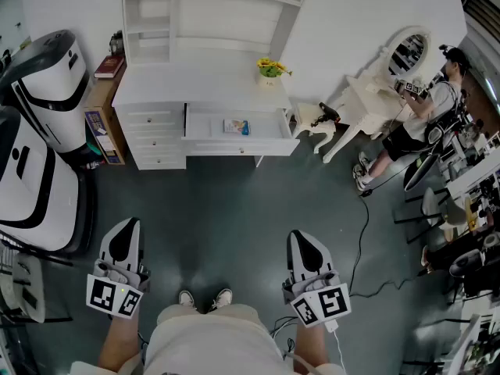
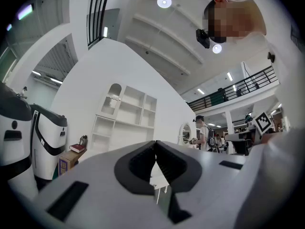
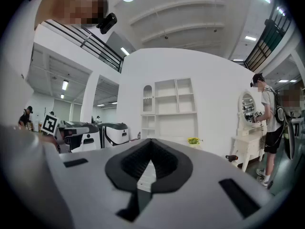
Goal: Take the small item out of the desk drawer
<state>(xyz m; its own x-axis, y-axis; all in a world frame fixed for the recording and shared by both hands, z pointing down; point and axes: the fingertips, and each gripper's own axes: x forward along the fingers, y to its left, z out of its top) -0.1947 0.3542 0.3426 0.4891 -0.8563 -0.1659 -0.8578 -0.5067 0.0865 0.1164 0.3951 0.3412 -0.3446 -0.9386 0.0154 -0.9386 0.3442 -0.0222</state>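
Note:
A white desk (image 1: 205,83) with shelves stands ahead across the dark floor. Its wide middle drawer (image 1: 238,144) is pulled open. A small colourful flat item (image 1: 236,126) lies inside the drawer. My left gripper (image 1: 128,225) and right gripper (image 1: 300,237) hang low near my legs, far from the desk, and both point toward it. Each has its black jaws together with nothing between them. In the left gripper view the shut left gripper (image 2: 155,142) points at the shelves. In the right gripper view the shut right gripper (image 3: 151,140) faces the desk.
Two big white machines (image 1: 39,131) stand at the left beside a wooden box (image 1: 104,123) with books. Yellow flowers (image 1: 270,68) sit on the desk. To the right are a small stool (image 1: 314,125), a white vanity table (image 1: 379,94), a person (image 1: 426,119) and a floor cable (image 1: 363,233).

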